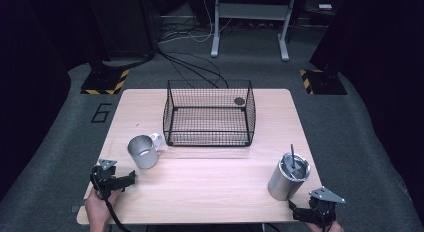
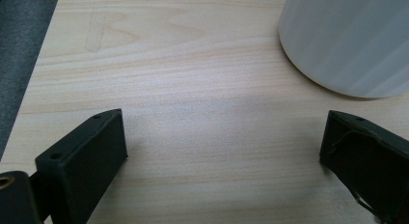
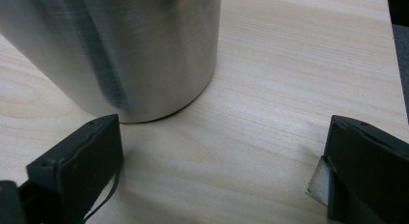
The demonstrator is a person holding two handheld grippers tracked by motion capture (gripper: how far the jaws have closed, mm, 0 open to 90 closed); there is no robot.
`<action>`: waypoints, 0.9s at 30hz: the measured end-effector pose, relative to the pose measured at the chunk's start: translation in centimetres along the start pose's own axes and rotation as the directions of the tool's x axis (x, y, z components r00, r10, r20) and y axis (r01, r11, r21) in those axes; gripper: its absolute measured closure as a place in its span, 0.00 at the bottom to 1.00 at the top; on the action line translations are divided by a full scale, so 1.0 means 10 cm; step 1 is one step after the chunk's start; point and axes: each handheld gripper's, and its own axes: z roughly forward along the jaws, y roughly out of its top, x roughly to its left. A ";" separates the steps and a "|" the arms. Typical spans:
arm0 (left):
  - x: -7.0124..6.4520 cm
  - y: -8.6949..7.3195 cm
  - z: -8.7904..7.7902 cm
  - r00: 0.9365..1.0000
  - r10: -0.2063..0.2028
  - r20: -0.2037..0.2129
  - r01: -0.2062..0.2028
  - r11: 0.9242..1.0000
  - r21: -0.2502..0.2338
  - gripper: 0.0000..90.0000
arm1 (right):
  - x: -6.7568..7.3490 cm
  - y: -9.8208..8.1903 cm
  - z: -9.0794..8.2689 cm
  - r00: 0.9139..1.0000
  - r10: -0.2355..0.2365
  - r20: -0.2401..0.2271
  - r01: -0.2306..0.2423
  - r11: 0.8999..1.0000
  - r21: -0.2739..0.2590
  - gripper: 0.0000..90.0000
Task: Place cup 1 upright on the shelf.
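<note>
I am at a wooden table [image 1: 210, 177]. Far in the middle of it stands a black wire basket [image 1: 209, 113] with a small dark round thing [image 1: 239, 101] at its far right. Near the right edge stands a tall shiny metal cup [image 1: 288, 178] with a thin stick [image 1: 292, 154] poking up out of it. On the left is a shorter metal mug [image 1: 143, 150] with a handle, standing up straight. My left gripper [image 2: 224, 147] sits low over the near left of the table, jaws wide apart and holding nothing, with the mug just ahead on its right. My right gripper [image 3: 224, 159] is at the near right corner, jaws wide apart and holding nothing, the tall cup just ahead
</note>
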 end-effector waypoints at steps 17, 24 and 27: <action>0.00 0.00 0.00 1.000 0.001 -0.003 -0.001 1.000 -0.002 0.02 | -0.03 0.11 -0.12 0.998 0.049 -0.033 -0.047 0.998 0.051 0.00; 0.00 0.00 0.00 1.000 0.000 -0.003 0.000 1.000 -0.001 0.02 | 0.03 0.22 -0.27 0.996 0.048 -0.071 -0.047 0.999 0.014 0.00; 0.00 0.00 0.00 1.000 0.000 -0.004 0.000 1.000 -0.001 0.02 | 0.07 0.27 -0.32 0.996 0.032 -0.085 -0.032 0.999 0.002 0.00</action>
